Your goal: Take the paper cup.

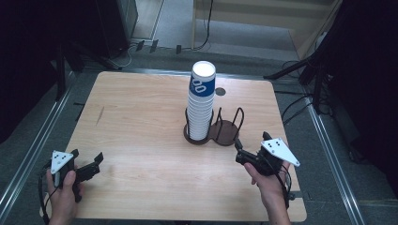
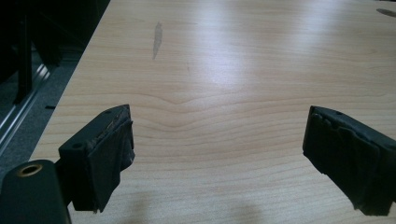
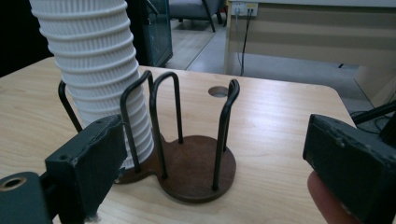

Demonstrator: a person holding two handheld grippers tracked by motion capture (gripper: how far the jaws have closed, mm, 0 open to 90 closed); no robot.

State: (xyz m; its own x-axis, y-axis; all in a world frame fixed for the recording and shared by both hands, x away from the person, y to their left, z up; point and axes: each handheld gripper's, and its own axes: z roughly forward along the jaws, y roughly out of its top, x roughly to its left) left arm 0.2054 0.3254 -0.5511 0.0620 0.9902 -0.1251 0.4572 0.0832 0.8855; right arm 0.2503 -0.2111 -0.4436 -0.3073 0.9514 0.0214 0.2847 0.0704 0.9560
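Observation:
A tall stack of white paper cups (image 1: 201, 101), the top one printed blue, stands in the left ring of a dark two-place wire cup holder (image 1: 224, 132) near the table's middle. Its right ring (image 3: 198, 163) is empty. My right gripper (image 1: 240, 151) hovers just in front of and to the right of the holder, pointed at it, jaws open with nothing between them; the cup stack (image 3: 95, 70) looms at the left of its view. My left gripper (image 1: 90, 165) rests low near the table's front left corner, open over bare wood (image 2: 215, 102).
The wooden table (image 1: 141, 131) has a round hole (image 1: 220, 91) behind the holder and a faint grey smear (image 2: 157, 39) at the left. Dark stands and cables (image 1: 300, 70) ring the table on the floor.

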